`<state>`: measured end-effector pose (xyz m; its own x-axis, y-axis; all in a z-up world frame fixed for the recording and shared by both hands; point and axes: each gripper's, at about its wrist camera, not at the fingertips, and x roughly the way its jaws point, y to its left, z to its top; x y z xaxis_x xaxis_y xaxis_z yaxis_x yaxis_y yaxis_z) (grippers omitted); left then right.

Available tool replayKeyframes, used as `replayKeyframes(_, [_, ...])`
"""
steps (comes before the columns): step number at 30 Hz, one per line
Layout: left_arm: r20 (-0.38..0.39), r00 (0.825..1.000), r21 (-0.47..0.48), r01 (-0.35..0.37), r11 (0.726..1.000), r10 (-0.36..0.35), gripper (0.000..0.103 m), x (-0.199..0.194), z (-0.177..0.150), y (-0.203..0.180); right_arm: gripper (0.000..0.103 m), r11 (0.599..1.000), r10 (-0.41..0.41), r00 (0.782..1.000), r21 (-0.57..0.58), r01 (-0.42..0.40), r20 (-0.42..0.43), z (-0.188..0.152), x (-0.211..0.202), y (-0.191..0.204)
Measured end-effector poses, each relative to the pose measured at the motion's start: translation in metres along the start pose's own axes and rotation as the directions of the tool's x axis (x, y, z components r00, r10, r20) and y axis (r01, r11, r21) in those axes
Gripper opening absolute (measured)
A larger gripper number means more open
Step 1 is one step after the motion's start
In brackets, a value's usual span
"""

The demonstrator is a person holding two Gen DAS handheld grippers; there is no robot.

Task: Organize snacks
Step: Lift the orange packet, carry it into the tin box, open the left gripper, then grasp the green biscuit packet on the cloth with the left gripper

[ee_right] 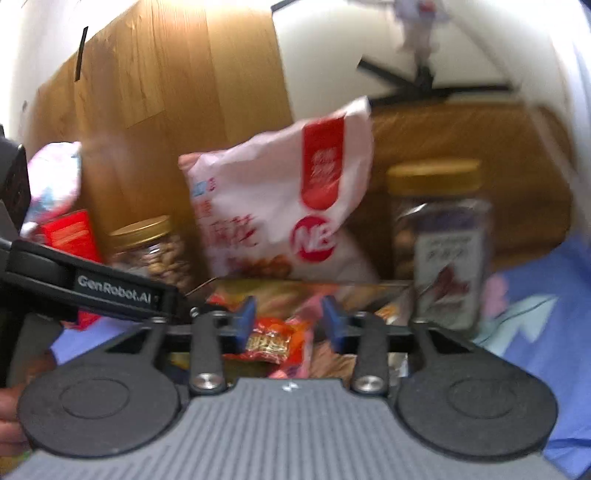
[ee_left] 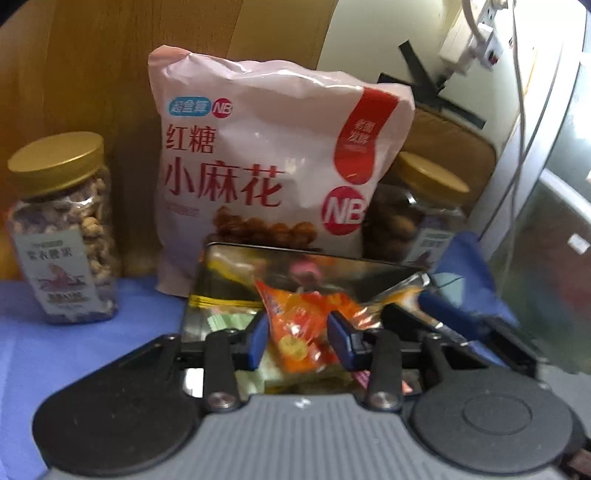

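Note:
A shiny metal tin of small wrapped snacks sits on the blue cloth. My left gripper hovers over it, its blue fingers closed on an orange snack packet. My right gripper is open above the tin, over a red-orange packet, touching nothing. The right gripper also shows at the right of the left wrist view. A big pink bag stands behind the tin, also in the right wrist view.
Two gold-lidded nut jars flank the bag: one left, one right. A red box and a pink packet lie at far left. A wooden board backs everything. Cables and a power strip hang at the upper right.

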<state>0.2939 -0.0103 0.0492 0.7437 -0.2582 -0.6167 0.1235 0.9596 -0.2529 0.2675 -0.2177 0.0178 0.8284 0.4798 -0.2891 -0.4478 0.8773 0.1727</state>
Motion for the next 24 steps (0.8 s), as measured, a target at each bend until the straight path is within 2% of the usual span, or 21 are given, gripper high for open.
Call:
replayKeyframes(5, [0.042,0.998,0.015,-0.057,0.998,0.056,0.037,-0.007,-0.005,-0.002,0.047,1.000,-0.025,0.998,-0.001,0.025,0.055,-0.006,-0.010,-0.001])
replayKeyframes(8, [0.067,0.997,-0.019,-0.038,0.999,0.039,0.037,-0.028,-0.010,0.003,0.047,1.000,-0.023,0.998,-0.004,0.023,0.058,-0.011,-0.015,0.005])
replayKeyframes(11, [0.101,0.994,-0.042,-0.025,0.999,0.030,0.037,-0.058,-0.021,0.013,0.047,0.997,-0.013,0.994,-0.070,0.021,0.110,-0.011,-0.029,0.020])
replayKeyframes(14, [0.121,0.991,-0.068,-0.045,0.997,0.053,0.037,-0.094,-0.040,0.033,0.047,0.995,0.056,0.991,-0.089,-0.046,0.120,-0.013,-0.041,0.032])
replayKeyframes(17, [0.107,0.988,-0.106,-0.104,0.989,0.115,0.043,-0.127,-0.068,0.064,0.047,0.977,0.194,0.981,-0.093,-0.191,0.025,-0.019,-0.046,0.047])
replayKeyframes(18, [0.093,0.987,-0.124,-0.118,0.985,0.130,0.044,-0.135,-0.077,0.074,0.047,0.962,0.258,0.966,-0.082,-0.259,-0.027,-0.022,-0.046,0.053])
replayKeyframes(19, [0.073,0.987,-0.147,-0.129,0.981,0.141,0.044,-0.143,-0.087,0.085,0.048,0.941,0.328,0.941,-0.062,-0.333,-0.083,-0.025,-0.045,0.058])
replayKeyframes(21, [0.032,0.989,-0.211,-0.136,0.968,0.146,0.044,-0.159,-0.109,0.108,0.052,0.887,0.450,0.871,-0.014,-0.462,-0.197,-0.032,-0.044,0.071])
replayKeyframes(22, [0.016,0.990,-0.238,-0.132,0.962,0.140,0.044,-0.164,-0.118,0.115,0.052,0.863,0.490,0.837,0.002,-0.505,-0.244,-0.037,-0.044,0.079])
replayKeyframes(24, [-0.014,0.993,-0.287,-0.116,0.951,0.117,0.044,-0.175,-0.137,0.128,0.052,0.828,0.534,0.785,0.006,-0.560,-0.313,-0.046,-0.047,0.096])
